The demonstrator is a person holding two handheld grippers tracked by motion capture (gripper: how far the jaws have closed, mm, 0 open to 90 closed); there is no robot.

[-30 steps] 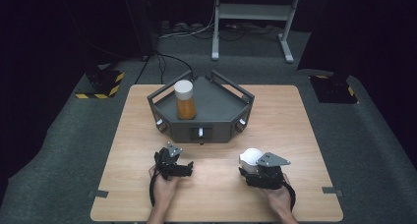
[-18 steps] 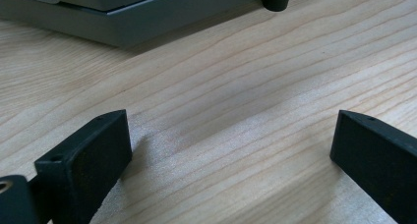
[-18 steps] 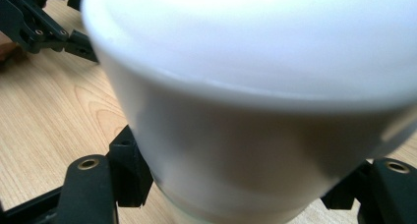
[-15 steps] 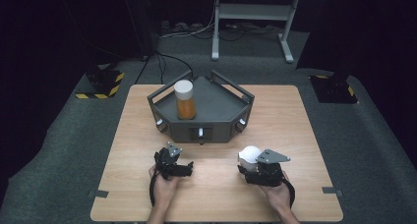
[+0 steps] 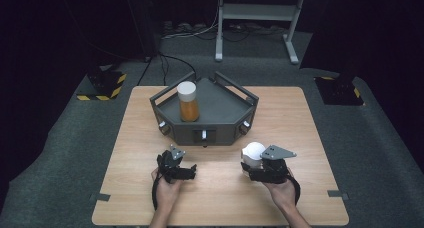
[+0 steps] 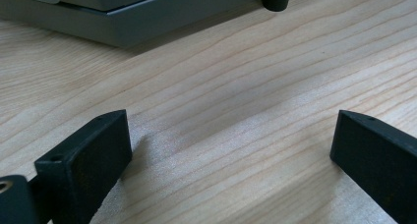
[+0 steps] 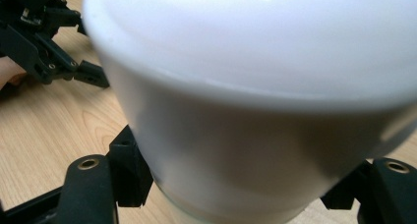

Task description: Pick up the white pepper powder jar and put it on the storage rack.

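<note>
Right gripper view: a white-capped jar [image 7: 255, 101] sits clamped between the right gripper's [image 7: 236, 194] jaws, low near its neck. In the high view it is at lower right on the table [image 5: 310, 118]. The left gripper [image 5: 186, 169] rests wide open and empty. Held that low under the cap, the jar could tip or slip if swung toward the grey tray [image 5: 220, 133].

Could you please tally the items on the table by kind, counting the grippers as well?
White-capped containers: 2 (orange jar in the tray; white container in the right gripper)
Grey tray: 1
Grippers: 2 (left gripper empty)
Total: 5
</note>
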